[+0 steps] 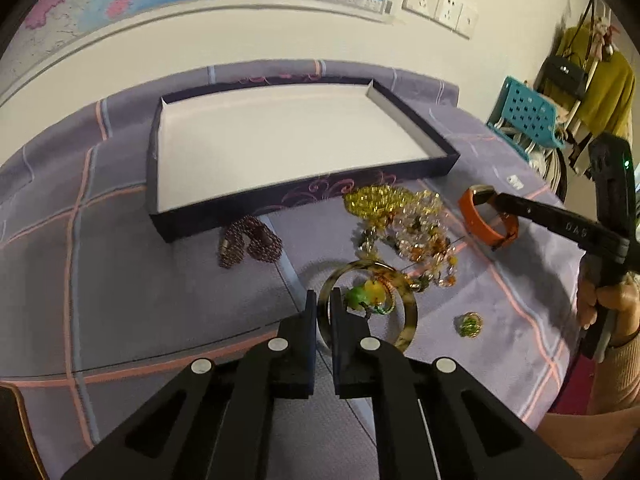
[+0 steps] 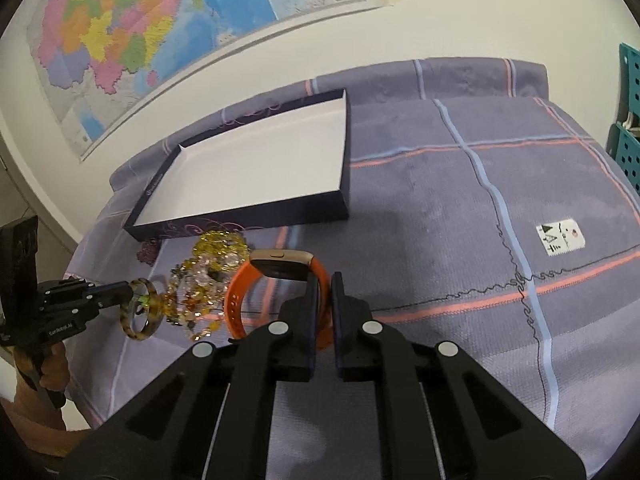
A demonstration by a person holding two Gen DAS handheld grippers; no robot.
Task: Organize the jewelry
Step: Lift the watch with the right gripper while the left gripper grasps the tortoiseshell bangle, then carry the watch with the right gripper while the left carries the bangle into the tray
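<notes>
My left gripper (image 1: 323, 300) is shut on the rim of a tortoiseshell bangle (image 1: 408, 320), also seen in the right wrist view (image 2: 144, 312). My right gripper (image 2: 325, 284) is shut on the strap of an orange smart band (image 2: 240, 300), which shows in the left wrist view (image 1: 476, 220) a little above the cloth. A pile of yellow and clear bead bracelets (image 1: 404, 220) lies between them. A purple bead bracelet (image 1: 248, 242) lies by the tray. A green and yellow trinket (image 1: 366, 298) sits inside the bangle. A small green ring (image 1: 469, 325) lies to the right.
A shallow dark tray with a white inside (image 1: 224, 216) stands behind the jewelry on a purple checked cloth (image 2: 440, 208). A teal perforated basket (image 1: 524, 114) stands at the far right. A wall with a map is behind.
</notes>
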